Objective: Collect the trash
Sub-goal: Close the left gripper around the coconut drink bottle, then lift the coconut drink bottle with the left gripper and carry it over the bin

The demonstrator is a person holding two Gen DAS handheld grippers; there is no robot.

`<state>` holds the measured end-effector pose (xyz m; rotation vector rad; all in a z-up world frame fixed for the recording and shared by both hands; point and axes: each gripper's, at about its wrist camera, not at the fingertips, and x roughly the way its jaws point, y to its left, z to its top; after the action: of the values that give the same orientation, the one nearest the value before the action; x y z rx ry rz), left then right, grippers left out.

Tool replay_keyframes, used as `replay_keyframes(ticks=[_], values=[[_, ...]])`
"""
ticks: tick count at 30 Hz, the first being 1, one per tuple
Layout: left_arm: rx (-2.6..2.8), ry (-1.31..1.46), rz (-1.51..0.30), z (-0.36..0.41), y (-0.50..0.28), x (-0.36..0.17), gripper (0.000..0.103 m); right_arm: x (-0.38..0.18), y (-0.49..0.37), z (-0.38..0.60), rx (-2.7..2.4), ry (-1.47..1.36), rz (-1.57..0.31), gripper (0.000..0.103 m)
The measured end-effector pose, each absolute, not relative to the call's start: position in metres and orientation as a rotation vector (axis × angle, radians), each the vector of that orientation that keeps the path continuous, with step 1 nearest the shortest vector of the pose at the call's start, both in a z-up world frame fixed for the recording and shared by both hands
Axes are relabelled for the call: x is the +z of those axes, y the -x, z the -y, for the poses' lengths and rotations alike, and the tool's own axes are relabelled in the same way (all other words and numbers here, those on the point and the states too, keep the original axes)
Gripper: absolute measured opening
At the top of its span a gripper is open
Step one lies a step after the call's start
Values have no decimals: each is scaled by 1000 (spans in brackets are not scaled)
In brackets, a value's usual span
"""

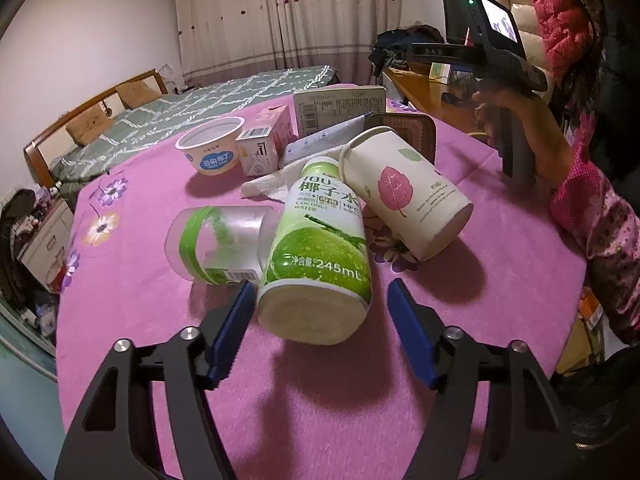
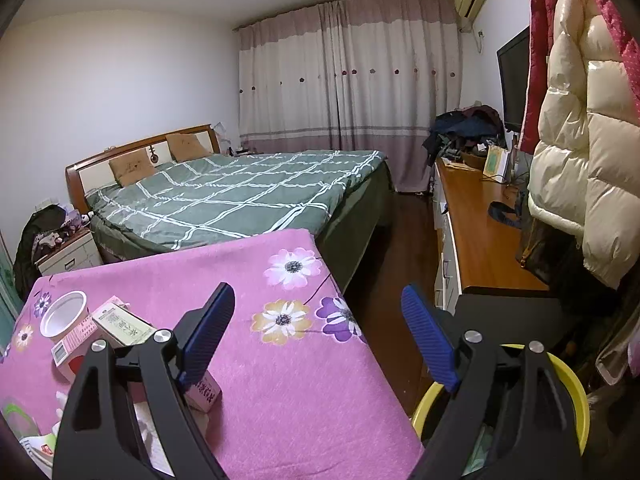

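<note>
A green and white coconut water bottle [image 1: 320, 248] lies on the pink flowered tablecloth [image 1: 140, 320], its base toward me. My left gripper [image 1: 320, 284] straddles that base; the left blue pad sits close to it, the right pad stands clear, so the jaws are open. A leaf-print paper cup [image 1: 404, 188] leans on the bottle's right side. A clear jar with green bands [image 1: 216, 240] lies to its left. My right gripper [image 2: 318, 288] is open and empty above the table's near corner, with a yellow bin [image 2: 576, 400] below it.
Behind the bottle lie a crumpled tissue [image 1: 268, 184], a pudding cup [image 1: 212, 148], a pink carton [image 1: 264, 140], a flat printed box [image 1: 340, 108] and a dark tray [image 1: 408, 132]. A person's hand [image 1: 516, 128] holds the other gripper at right. A bed [image 2: 240, 196] and wooden counter [image 2: 480, 232] lie beyond.
</note>
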<state>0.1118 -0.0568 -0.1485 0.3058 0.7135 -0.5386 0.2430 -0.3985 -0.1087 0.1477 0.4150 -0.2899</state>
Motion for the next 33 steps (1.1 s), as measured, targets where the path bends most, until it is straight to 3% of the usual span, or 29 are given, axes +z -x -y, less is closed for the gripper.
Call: replay_keyframes(ticks=[6,33], values=[[-527,-297,-699,59,-113,-147,55,-110,-244,399,-284,-149,-420,81],[-464,-201,-539,81,-167,-57,53,-109,-242,404,-283,-177,-413,81]])
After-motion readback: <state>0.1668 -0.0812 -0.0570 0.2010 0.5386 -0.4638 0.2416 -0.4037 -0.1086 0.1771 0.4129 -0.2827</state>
